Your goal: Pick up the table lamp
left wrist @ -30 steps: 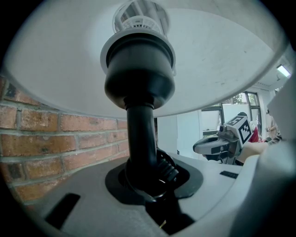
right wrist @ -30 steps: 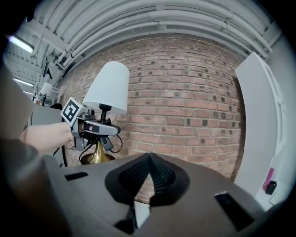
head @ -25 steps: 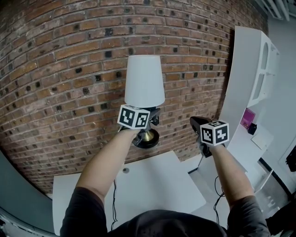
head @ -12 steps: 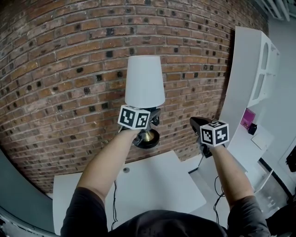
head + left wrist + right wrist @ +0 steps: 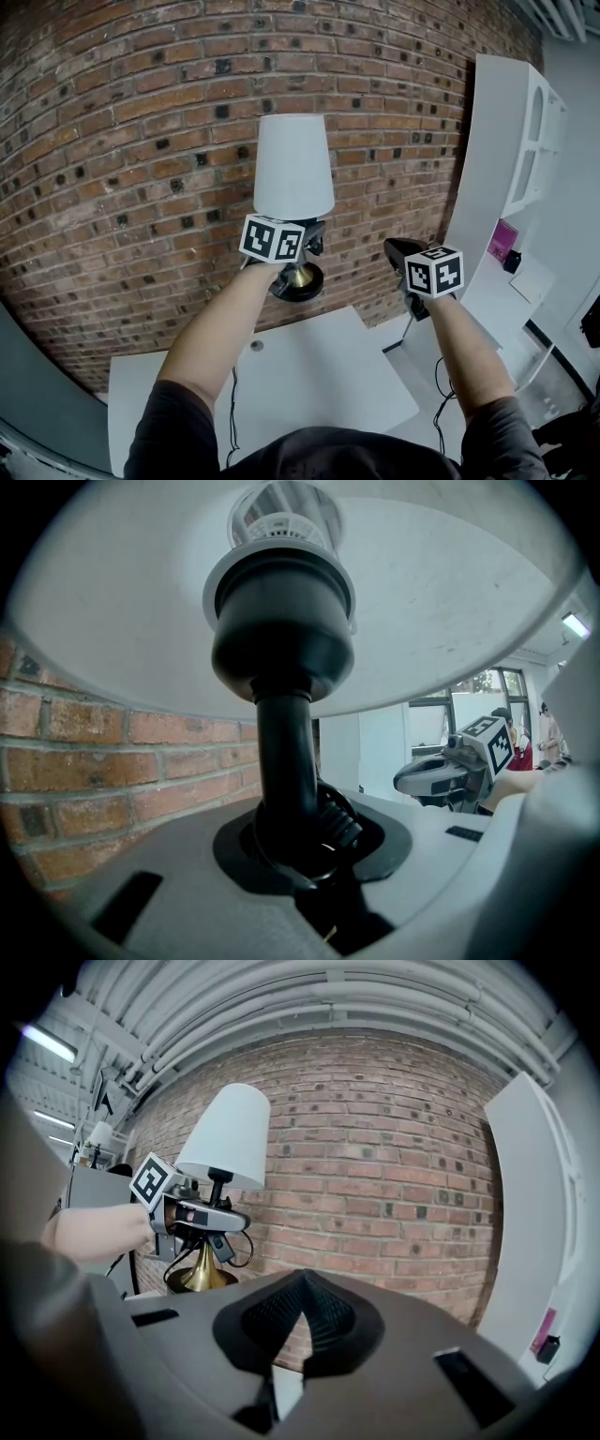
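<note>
At the centre of the head view, your left gripper [image 5: 307,242] is clamped partway closed on the black stem [image 5: 286,761] of the table lamp [image 5: 293,167]. The lamp's brass base [image 5: 300,280] shows against the brick wall [image 5: 141,141], above the white table [image 5: 309,375]. To its right, your right gripper [image 5: 398,249] is closed and empty.

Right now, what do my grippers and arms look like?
The left gripper and right gripper are grey plastic with black ribbed pads. Each carries a white cube with black square markers. Both arms wear short dark sleeves, and a thin black cable hangs below each arm.
</note>
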`<state>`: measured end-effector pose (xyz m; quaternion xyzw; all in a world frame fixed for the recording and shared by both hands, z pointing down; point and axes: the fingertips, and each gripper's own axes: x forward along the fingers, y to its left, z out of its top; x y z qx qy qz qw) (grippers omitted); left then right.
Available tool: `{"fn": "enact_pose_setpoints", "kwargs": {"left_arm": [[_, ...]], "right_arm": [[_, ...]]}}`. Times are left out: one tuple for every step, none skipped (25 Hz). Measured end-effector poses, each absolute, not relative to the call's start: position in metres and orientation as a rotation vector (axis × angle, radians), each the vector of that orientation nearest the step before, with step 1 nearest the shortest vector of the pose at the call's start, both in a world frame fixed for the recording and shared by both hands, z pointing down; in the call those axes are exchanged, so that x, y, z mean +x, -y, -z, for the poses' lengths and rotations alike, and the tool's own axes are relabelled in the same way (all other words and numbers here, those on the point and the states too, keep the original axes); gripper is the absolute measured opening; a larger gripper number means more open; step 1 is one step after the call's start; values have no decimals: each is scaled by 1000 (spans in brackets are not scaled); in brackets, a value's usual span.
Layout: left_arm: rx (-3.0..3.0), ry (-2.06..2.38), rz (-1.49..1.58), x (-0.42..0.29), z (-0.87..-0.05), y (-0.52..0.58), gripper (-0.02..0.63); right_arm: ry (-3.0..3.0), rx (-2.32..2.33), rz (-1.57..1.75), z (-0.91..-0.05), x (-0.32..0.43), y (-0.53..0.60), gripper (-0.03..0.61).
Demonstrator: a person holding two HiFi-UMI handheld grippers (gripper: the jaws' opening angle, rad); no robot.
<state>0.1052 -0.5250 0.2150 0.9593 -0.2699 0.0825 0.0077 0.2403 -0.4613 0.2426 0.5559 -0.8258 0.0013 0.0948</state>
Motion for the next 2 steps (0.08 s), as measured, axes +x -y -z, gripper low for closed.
{"fn": "enact_pose_setpoints", "kwargs": {"left_arm": [[2998,845,-258,105,-215,525,101],[2998,846,-257,105,-215,525,101]], "right_arm": [[2449,1648,-3,-242,241,461,-8],[2449,1647,-2,-242,241,461,-8]]}}
